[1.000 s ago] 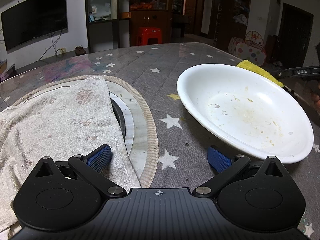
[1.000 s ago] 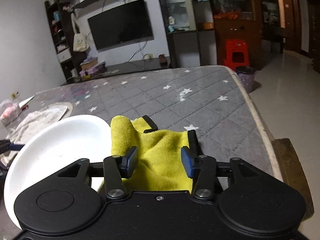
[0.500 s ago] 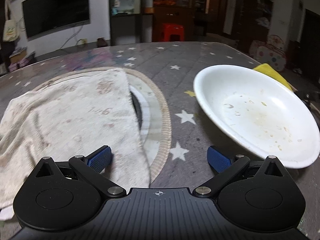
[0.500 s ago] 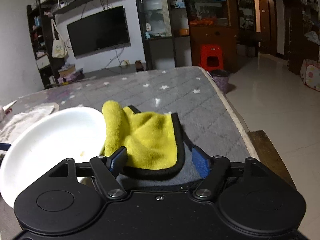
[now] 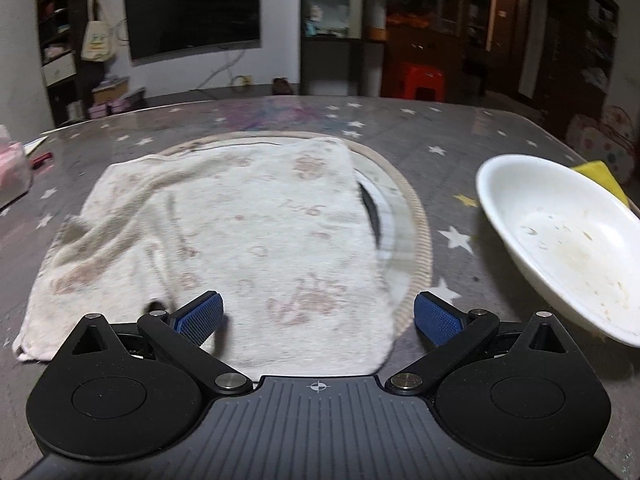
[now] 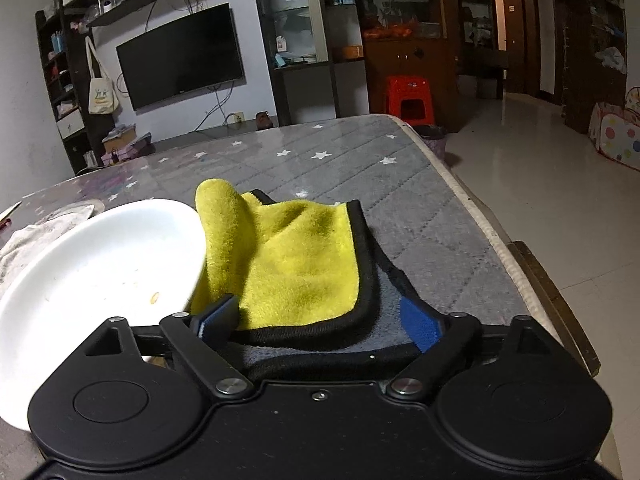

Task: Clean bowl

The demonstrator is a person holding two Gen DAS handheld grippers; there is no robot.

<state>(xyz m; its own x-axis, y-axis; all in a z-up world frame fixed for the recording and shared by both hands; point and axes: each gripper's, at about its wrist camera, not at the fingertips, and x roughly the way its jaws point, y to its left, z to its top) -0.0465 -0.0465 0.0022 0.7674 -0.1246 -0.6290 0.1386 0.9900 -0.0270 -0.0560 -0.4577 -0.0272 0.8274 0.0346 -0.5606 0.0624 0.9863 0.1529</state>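
The left gripper [image 5: 318, 314] sits low and level over the table with its blue-padded fingers [image 5: 200, 312] spread wide and nothing between them, pointing across a stained white towel [image 5: 224, 236] that lies flat on the grey star-patterned table cover [image 5: 452, 140]. The towel drapes over a round, rope-edged mat [image 5: 416, 216], whose rim shows on the towel's right side. Further right, well apart from this gripper, the white bowl [image 5: 560, 232] rests on the cover, shallow and wide, with dried food specks across its inner surface. The right gripper [image 6: 320, 326] also stands spread, its fingers lying either side of the near edge of a yellow microfibre cloth [image 6: 296, 264] with black trim and a grey underside; the pads do not pinch it. The cloth lies crumpled on the table cover, one fold standing up against the bowl's [image 6: 100, 268] right rim, touching it. The bowl sits to the left of this gripper, near its left finger. Beyond the table's far edge stand a wall-mounted television [image 6: 180, 56] and a red plastic stool [image 6: 408, 98].
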